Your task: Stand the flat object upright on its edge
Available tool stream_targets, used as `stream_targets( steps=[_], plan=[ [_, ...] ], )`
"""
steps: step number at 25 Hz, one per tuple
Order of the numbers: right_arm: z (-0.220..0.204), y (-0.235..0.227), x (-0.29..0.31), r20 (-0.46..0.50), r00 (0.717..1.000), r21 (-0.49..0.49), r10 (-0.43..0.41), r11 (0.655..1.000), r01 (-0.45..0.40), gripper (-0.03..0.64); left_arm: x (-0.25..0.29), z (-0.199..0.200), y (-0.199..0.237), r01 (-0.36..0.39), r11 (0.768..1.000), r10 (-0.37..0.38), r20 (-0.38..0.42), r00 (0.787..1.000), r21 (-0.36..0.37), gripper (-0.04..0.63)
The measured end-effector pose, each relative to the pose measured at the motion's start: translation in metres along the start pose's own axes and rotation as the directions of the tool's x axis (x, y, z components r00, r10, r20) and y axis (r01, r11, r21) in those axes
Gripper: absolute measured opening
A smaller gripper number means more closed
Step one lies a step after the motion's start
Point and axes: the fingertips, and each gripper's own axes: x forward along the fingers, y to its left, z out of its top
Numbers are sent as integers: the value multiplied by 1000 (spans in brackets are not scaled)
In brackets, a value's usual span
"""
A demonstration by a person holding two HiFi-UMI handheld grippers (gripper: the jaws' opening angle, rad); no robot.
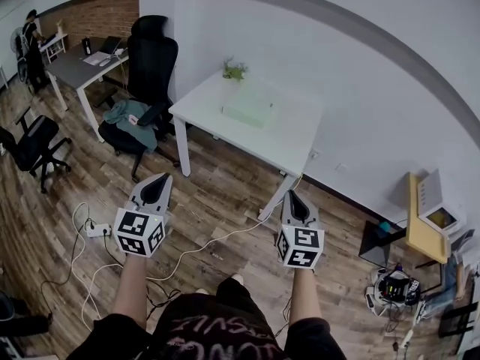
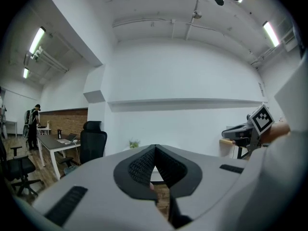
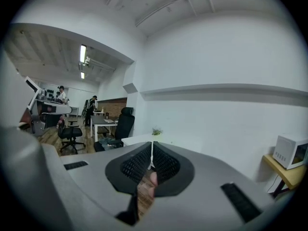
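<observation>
**Ann:** Pale green slab [image 1: 248,105] is lying flat on the white surface [image 1: 292,137] ahead, just beside a small plant [image 1: 234,70], and nothing is touching it.

**Ben:** So where are the tools sitting?

**Ann:** Left gripper [image 1: 155,189] and right gripper [image 1: 295,205] are hanging out over the wooden floor [image 1: 217,178], well apart from that slab, and both are pointing toward it. I'm reading this as the approach, with the standing-up not yet begun.

**Ben:** And the fingers?

**Ann:** Left fingers [image 2: 139,167] are pressing together with nothing between them, and the right fingers [image 3: 166,165] are doing the same. My guess is they're being carried closed simply because there's nothing to hold out here. They'll be needing to spread before taking an edge.

**Ben:** Any writing worth calling?

**Ann:** Each cube [image 1: 139,232] is showing black-and-white square markers, no letters. The person's shirt [image 1: 206,332] is carrying pink print, but it's sitting upside down from here and blurring too much to read. I'm seeing no label on the slab.
</observation>
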Motion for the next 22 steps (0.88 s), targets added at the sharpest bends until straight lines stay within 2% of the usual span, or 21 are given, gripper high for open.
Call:
stream_targets(
  steps=[5,10,17,22],
  plan=[
    [-2,1,11,-9,1000,-12,-2,1000,2,28,13,-4,5,15,1000,-15,1,1000,-21,12],
    [2,-4,35,22,1000,53,21,998,-22,28,35,-6,10,22,1000,-22,2,1000,-10,14],
    [4,-14,87,11,1000,-4,13,1000,-12,28,76,-3,36,0,1000,0,-2,1000,4,14],
    [2,-30,130,-17,1000,-6,14,1000,-15,28,119,-11,54,-17,1000,17,-24,1000,-20,14]
  ],
)
